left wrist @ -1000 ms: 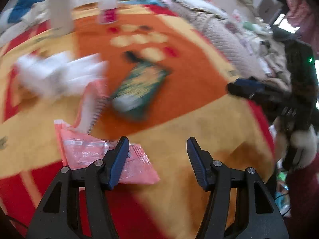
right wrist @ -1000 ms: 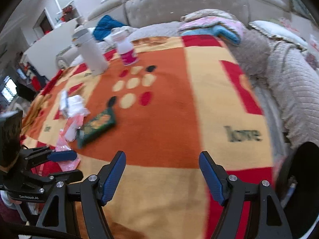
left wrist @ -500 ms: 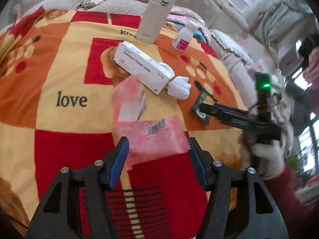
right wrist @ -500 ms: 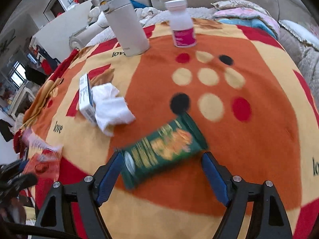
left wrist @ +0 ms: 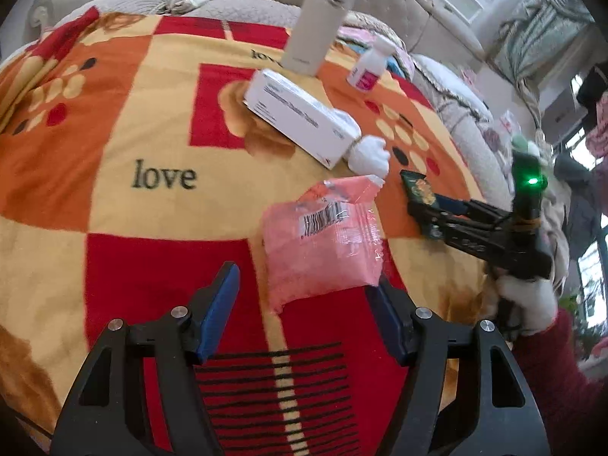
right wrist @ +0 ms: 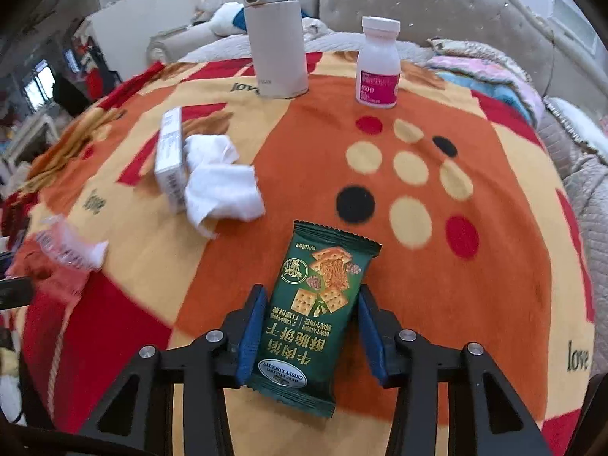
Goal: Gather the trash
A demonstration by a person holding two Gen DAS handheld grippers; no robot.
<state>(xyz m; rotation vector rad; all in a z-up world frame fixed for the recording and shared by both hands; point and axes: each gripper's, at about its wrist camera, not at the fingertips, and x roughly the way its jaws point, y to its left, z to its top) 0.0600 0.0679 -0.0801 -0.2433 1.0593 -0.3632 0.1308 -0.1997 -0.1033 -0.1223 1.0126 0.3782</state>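
A pink plastic wrapper (left wrist: 323, 243) lies on the patterned blanket (left wrist: 114, 174), just ahead of my left gripper (left wrist: 306, 304). The left gripper is open; the wrapper's near edge reaches between its fingertips, against the right one. A green biscuit packet (right wrist: 315, 304) lies between the open jaws of my right gripper (right wrist: 309, 326), which straddle its lower half. The right gripper also shows in the left wrist view (left wrist: 440, 216) over the packet (left wrist: 416, 190). A crumpled white tissue (right wrist: 218, 182) lies left of the packet.
A white carton box (right wrist: 171, 159) lies beside the tissue. A beige thermos (right wrist: 275, 34) and a white pill bottle with pink label (right wrist: 378, 62) stand at the blanket's far side. A quilted sofa (right wrist: 437, 7) is behind.
Both grippers have swept in over the blanket. The right one has closed in on the green packet, now between its jaws. The left one has come up behind the pink wrapper.
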